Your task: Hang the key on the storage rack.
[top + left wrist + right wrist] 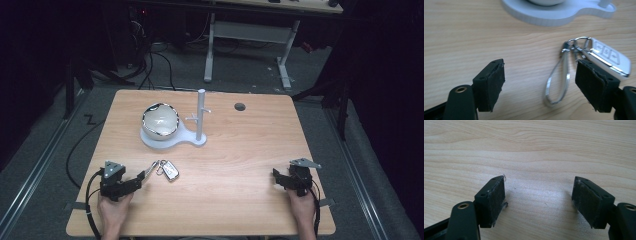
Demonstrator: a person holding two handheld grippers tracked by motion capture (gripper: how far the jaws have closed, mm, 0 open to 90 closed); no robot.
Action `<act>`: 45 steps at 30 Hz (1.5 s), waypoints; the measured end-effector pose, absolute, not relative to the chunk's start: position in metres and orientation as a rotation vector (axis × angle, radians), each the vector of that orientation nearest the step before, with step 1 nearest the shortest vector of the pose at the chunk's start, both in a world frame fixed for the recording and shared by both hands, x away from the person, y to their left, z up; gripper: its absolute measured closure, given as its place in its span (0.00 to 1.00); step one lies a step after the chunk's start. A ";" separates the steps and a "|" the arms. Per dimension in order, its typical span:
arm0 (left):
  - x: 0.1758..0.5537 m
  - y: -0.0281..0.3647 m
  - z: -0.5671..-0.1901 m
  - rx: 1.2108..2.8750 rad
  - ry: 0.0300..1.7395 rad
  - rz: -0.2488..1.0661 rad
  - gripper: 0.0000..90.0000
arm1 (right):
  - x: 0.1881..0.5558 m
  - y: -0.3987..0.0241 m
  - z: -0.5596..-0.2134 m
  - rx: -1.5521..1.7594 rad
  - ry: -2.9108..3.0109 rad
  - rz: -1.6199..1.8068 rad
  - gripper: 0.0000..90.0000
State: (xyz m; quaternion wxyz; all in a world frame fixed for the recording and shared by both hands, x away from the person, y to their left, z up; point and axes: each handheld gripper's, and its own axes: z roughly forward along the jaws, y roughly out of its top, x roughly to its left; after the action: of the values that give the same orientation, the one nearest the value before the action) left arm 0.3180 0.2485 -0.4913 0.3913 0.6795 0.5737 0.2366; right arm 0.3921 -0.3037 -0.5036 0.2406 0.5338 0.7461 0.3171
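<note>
We have our left gripper (pixel 540 82) low over the key fob (pixel 607 57) on the tabletop (pixel 240 165), jaws apart around its strap loop (pixel 557 82), nothing gripped yet. Our right gripper (pixel 539 200) rests aside, jaws apart, empty. Grasping and lifting remain.

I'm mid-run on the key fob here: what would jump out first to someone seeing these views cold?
The shiny bowl on the white stand with its upright post, at the table's far middle. Next, the key fob with its metal loop lying near the front left; the left gripper stands open around that loop without pinching it. The right gripper rests open at the front right.
</note>
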 end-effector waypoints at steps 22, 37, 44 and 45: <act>0.359 0.201 -0.495 1.826 1.475 0.409 0.00 | 0.392 -0.304 -0.504 1.460 2.042 0.867 0.30; 0.373 0.182 -0.497 1.842 1.551 0.333 0.00 | 0.392 -0.304 -0.504 1.460 2.042 0.868 0.30; 0.379 0.173 -0.497 1.876 1.575 0.384 0.00 | 0.392 -0.304 -0.504 1.460 2.042 0.868 0.30; 0.379 0.172 -0.497 1.873 1.578 0.384 0.00 | 0.392 -0.304 -0.504 1.460 2.042 0.868 0.30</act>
State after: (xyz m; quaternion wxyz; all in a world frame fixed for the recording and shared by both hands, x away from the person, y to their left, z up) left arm 0.3792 0.1723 -0.4968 0.3254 0.7143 0.6020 0.1466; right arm 0.3921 -0.3037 -0.5036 0.2405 0.5336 0.7462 0.3172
